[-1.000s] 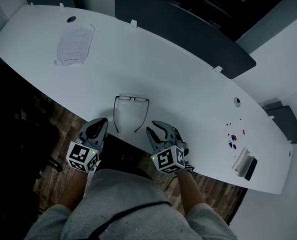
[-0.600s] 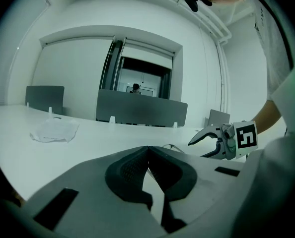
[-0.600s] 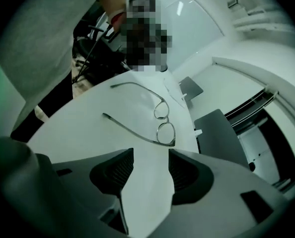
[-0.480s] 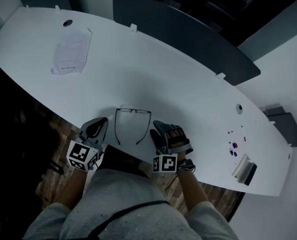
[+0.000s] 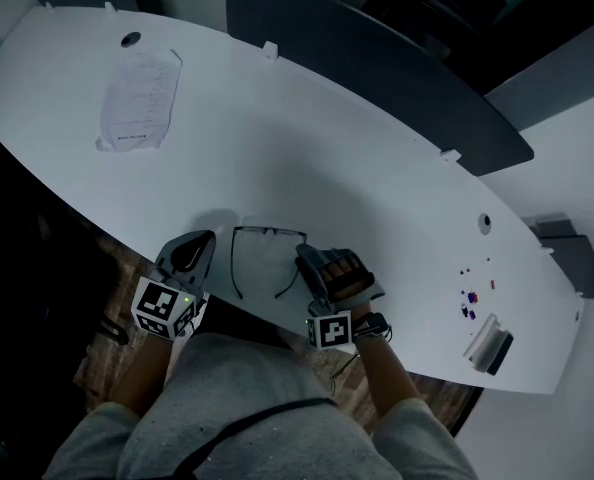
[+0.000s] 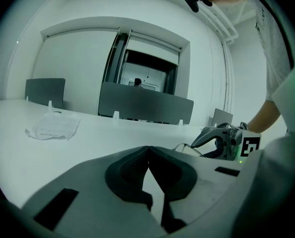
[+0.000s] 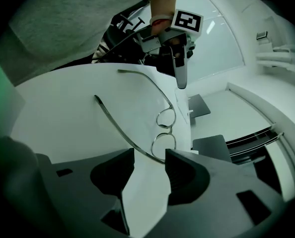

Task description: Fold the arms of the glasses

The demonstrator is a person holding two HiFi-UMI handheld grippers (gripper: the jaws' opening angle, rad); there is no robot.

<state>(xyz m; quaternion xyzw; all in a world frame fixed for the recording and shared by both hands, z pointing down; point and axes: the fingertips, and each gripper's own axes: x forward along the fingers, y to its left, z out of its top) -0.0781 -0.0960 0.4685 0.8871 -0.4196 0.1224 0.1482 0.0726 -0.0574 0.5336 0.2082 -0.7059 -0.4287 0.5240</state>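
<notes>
Standing wide apart after just opening, the jaws of the right gripper (image 7: 150, 155) have the hinge end of one arm of the glasses (image 7: 165, 129) crossing the mouth of the gap. Neither pad presses on it, so this gripper grips nothing. In the head view the right gripper (image 5: 302, 256) sits just beside the glasses' (image 5: 269, 231) right arm, tilted down toward it. Its marker cube (image 5: 329, 330) is on the side away from the glasses.

The left gripper (image 6: 148, 150) has its jaws closed together with nothing between them. In the head view the left gripper (image 5: 205, 240) lies just beside the glasses' left arm, apart from it.

The glasses rest flat on the white table (image 5: 327, 148) close to its near edge. Both arms are unfolded and point back toward the person, and the lenses face away.

Well beyond the glasses and to their left lies a sheet of paper (image 5: 137, 88). Far to their right sit a few small coloured bits (image 5: 467, 293) and a white and dark object (image 5: 487, 333). Past the table's far edge, dark panels (image 5: 377, 58) stand behind the glasses.
</notes>
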